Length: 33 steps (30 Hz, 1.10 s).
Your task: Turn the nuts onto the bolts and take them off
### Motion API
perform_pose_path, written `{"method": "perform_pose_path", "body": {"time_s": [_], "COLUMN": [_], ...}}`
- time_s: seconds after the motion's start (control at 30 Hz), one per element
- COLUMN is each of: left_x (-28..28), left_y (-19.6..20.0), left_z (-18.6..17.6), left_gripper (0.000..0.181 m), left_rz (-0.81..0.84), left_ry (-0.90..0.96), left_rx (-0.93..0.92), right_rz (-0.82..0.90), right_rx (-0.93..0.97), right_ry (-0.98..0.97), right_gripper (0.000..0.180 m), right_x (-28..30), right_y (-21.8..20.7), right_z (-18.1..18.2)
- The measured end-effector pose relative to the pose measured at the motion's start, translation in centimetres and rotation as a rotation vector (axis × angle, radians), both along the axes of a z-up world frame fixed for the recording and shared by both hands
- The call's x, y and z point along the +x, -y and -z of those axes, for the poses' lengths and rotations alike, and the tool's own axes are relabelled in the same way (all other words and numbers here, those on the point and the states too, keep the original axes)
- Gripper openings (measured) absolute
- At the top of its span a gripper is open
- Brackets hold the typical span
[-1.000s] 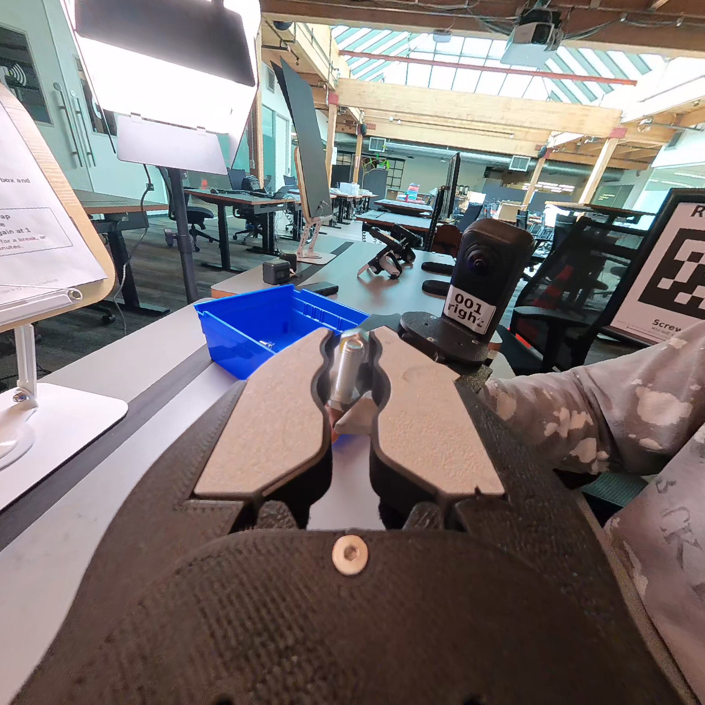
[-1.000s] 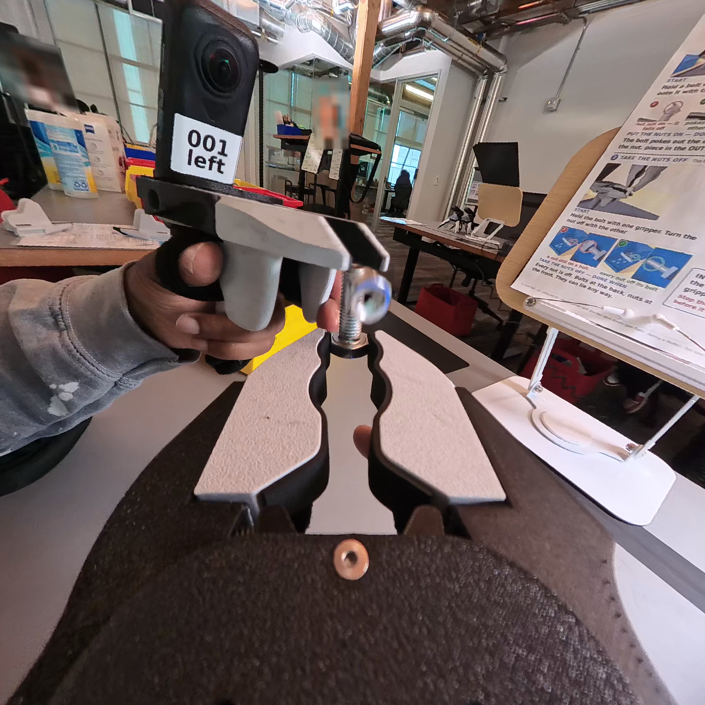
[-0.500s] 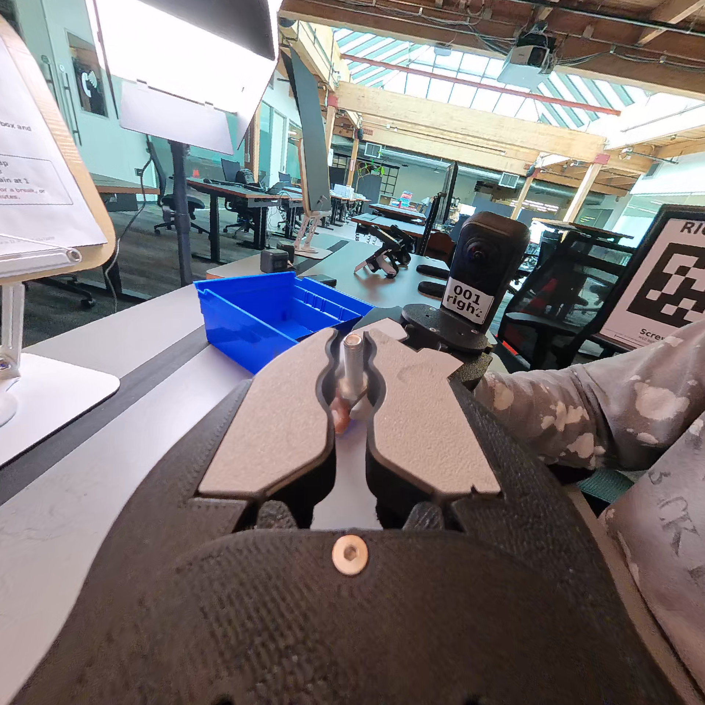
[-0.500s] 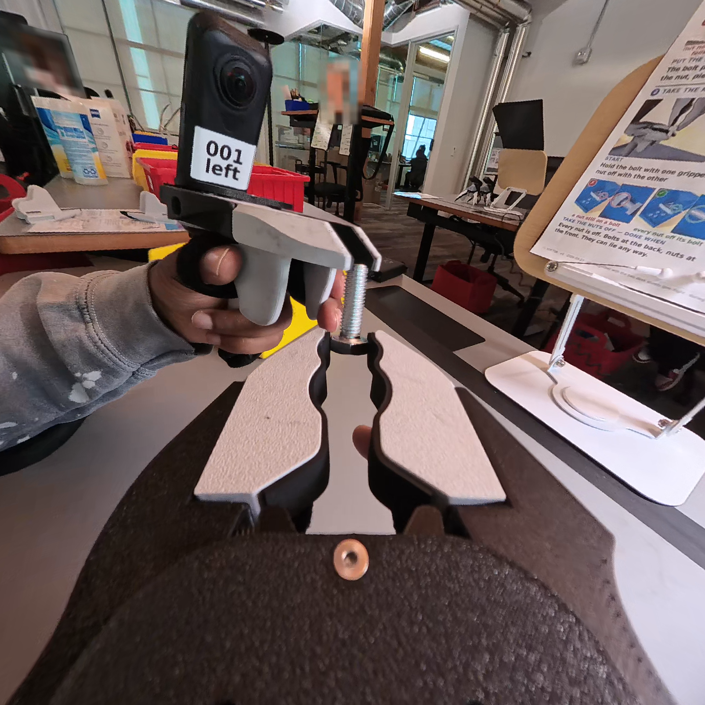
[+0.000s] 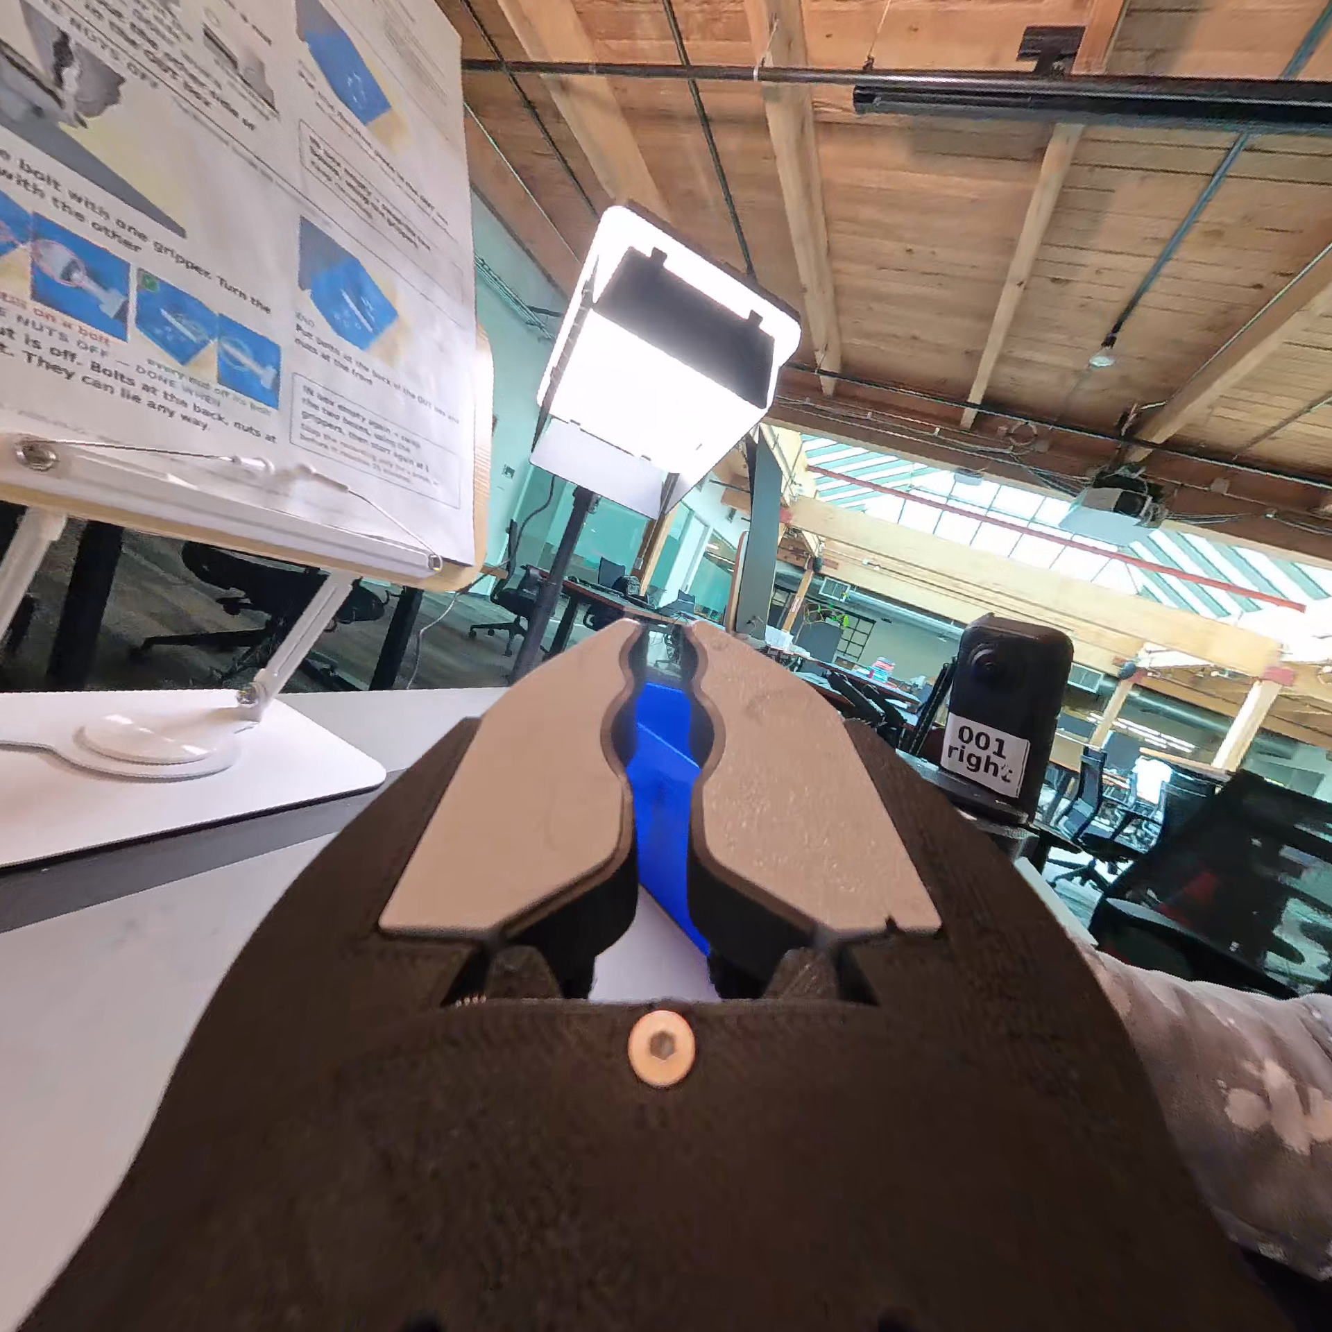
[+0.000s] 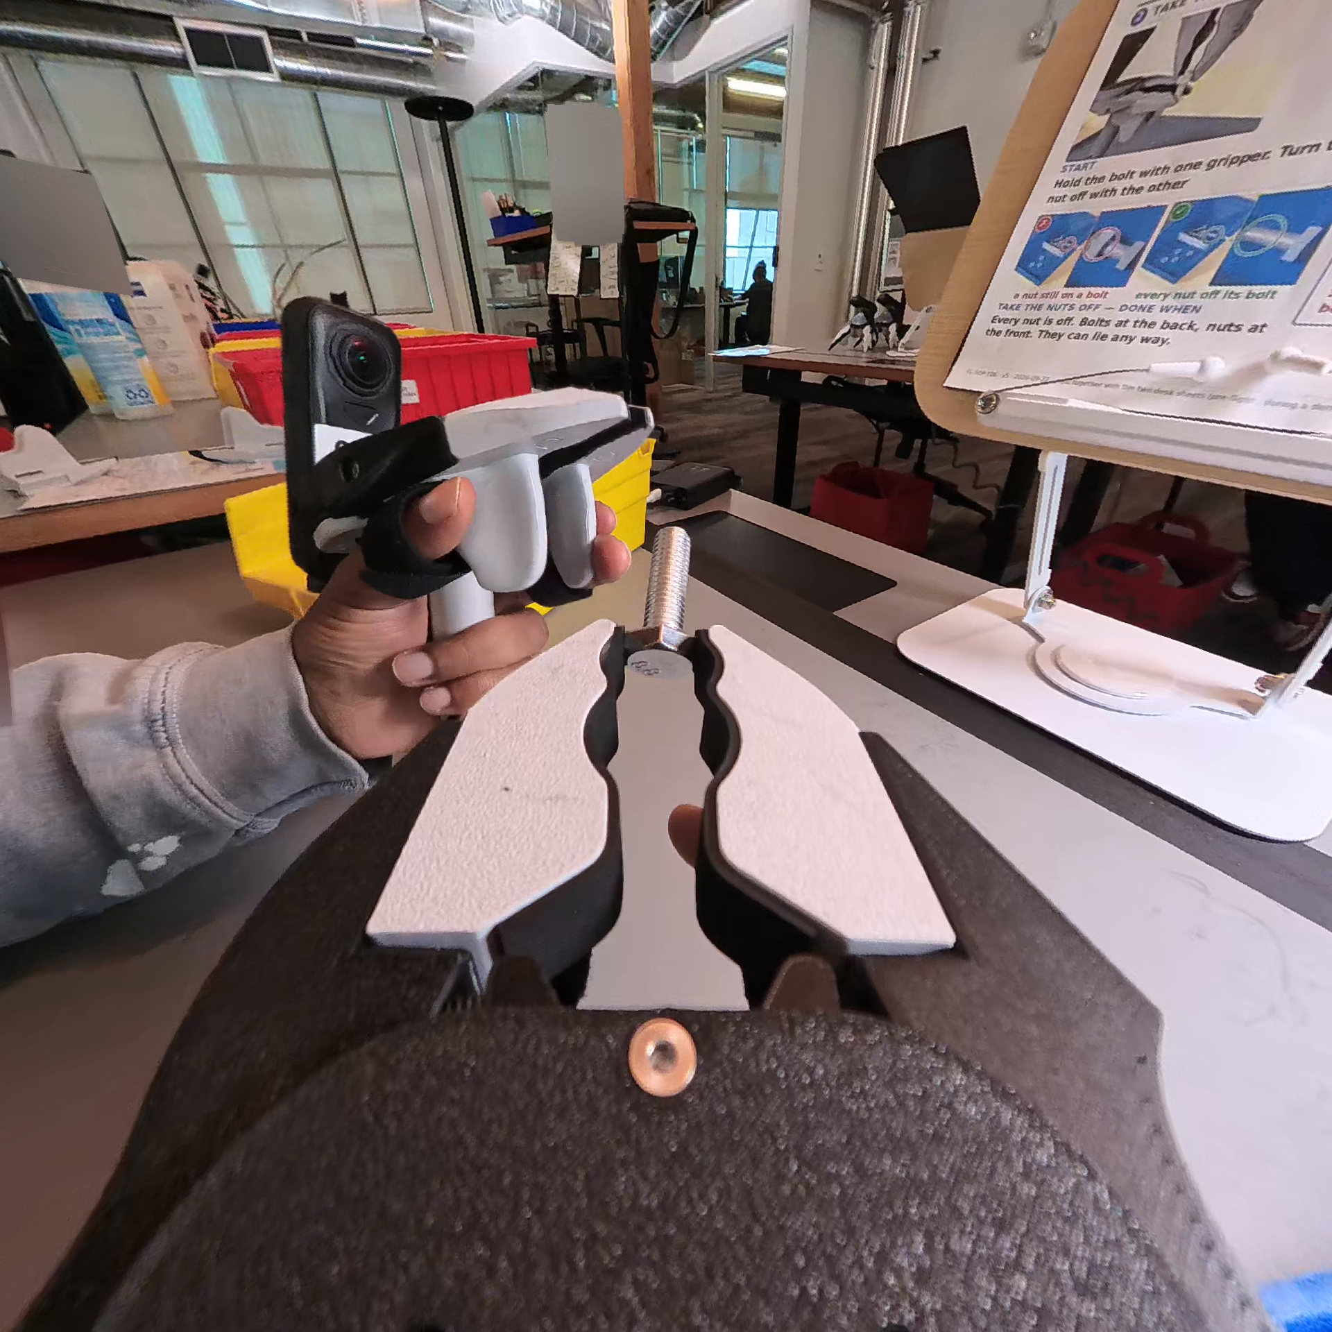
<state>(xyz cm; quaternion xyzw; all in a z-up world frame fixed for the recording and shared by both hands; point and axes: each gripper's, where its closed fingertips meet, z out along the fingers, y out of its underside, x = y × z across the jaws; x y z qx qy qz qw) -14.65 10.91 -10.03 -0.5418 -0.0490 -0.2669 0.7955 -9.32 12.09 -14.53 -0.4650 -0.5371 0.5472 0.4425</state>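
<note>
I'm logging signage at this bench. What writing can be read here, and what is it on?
I don't copy out writing; these bear it.
Instruction sheet on wooden stand: printed lines, legible.
White sticker on black camera: short print, legible.
Bolt head: stamped marks, too small.
Boxes far left: blurred.

Grey textured fingers (image 6: 504, 793) on black gripper bodies, one bronze screw (image 6: 662, 1057) behind; person's pale grey paint-flecked sleeve (image 6: 130, 778) left.
</note>
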Motion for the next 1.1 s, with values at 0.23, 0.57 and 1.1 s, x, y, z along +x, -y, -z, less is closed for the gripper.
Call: {"method": "perform_pose_path", "body": {"time_s": [0.23,0.57,1.1], "left_x": [0.0,4.2,12.2], "left_y": [0.6,8.9,29.9], "left_z": [-1.0,-0.5,16.4], "left_gripper": [0.009,0.017,0.033], "left_rz": [-0.009,0.292,0.634], "left_ry": [-0.063,-0.555,-0.852], "left_rx": [0.006,-0.349,-1.074], "right_rz": [-0.029,-0.065,-0.102], "right_rx": [-0.032,-0.021,-0.058], "right_ry": [-0.018,-0.059,-0.175], "right_gripper": [0.018,0.018,0.018], "right_x": [0.1,0.9,3.1], "right_y": [0.4,0.8,0.1], "right_z": [-0.1,-1.5,-5.1]}}
